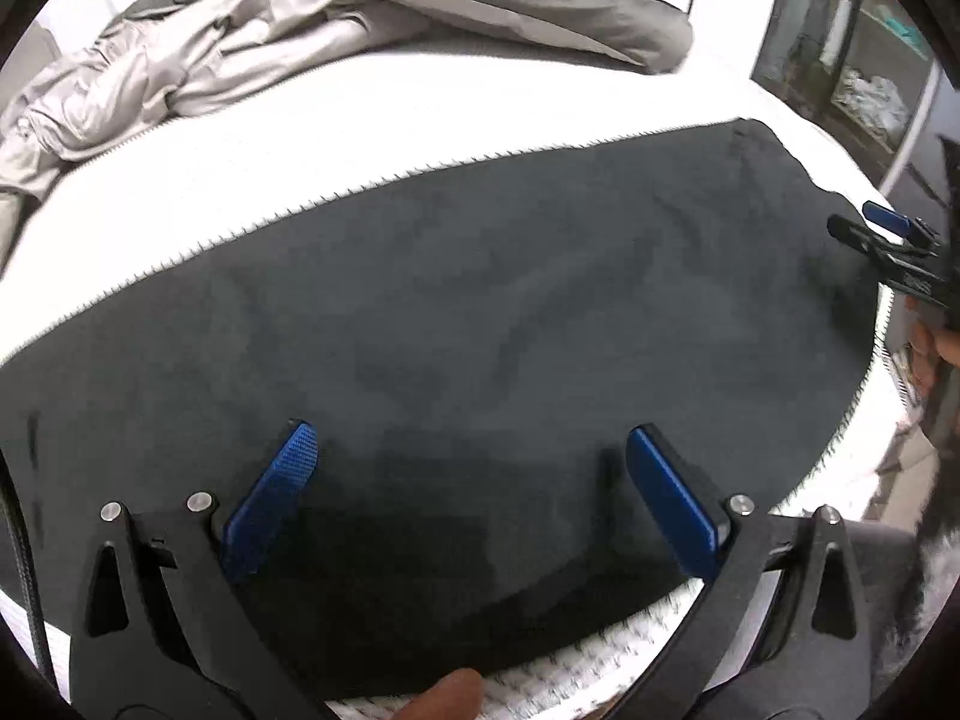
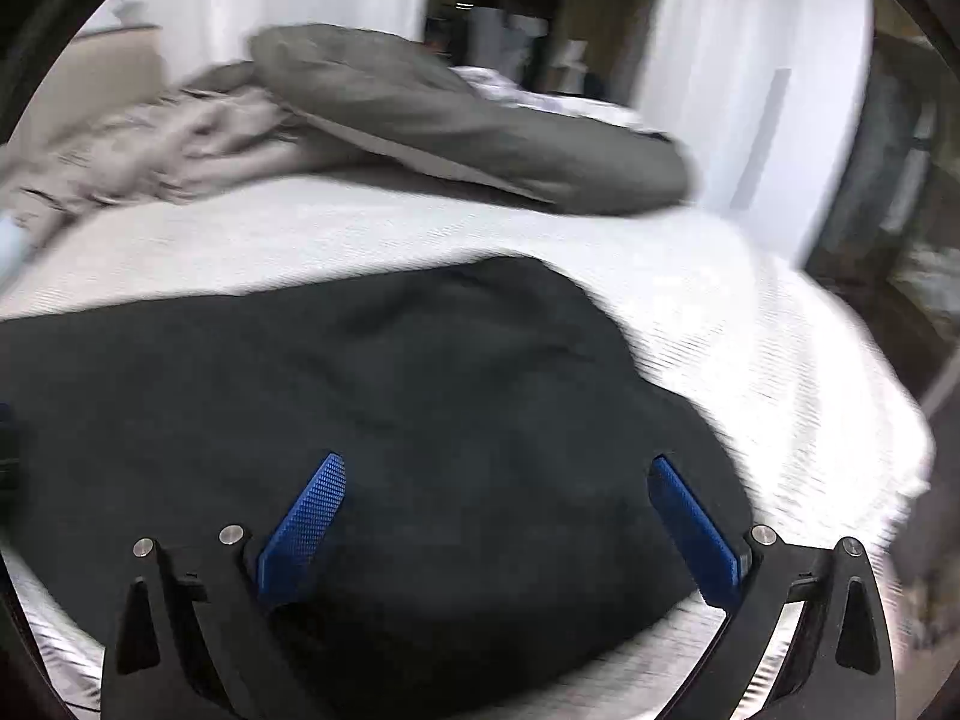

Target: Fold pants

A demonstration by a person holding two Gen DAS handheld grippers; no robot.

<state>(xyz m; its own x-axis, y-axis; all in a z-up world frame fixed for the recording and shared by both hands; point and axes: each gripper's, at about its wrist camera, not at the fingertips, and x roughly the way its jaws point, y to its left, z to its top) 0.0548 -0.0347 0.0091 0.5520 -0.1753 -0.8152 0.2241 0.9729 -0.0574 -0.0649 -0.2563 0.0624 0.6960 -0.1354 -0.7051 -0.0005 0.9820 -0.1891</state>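
- A bed with a white textured mattress cover is filling both views, and beyond its far edge a white wall and a dark doorway are showing in the right wrist view.
- A rumpled grey duvet is lying bunched along the far side of the bed, well apart from the dark garment; its paler, shinier folds are trailing off to the left.
- The black pants are lying spread flat across the near part of the bed, running lengthwise from left to right, with shallow creases over the cloth.
- The left gripper is hanging over the near edge of the pants with its blue-padded fingers standing wide apart and holding nothing.
- A fingertip of the person is peeking in at the bottom of the left wrist view.
- The right gripper is hovering over the right-hand end of the pants, its fingers likewise spread wide with only cloth showing between them.
- In the left wrist view the right gripper is showing at the far right rim, just beside the end of the pants, with the person's hand below it.
- The right wrist view is smearing with motion blur, most of all toward its right rim.
- A shelf unit with pale items is standing beyond the bed's right corner.
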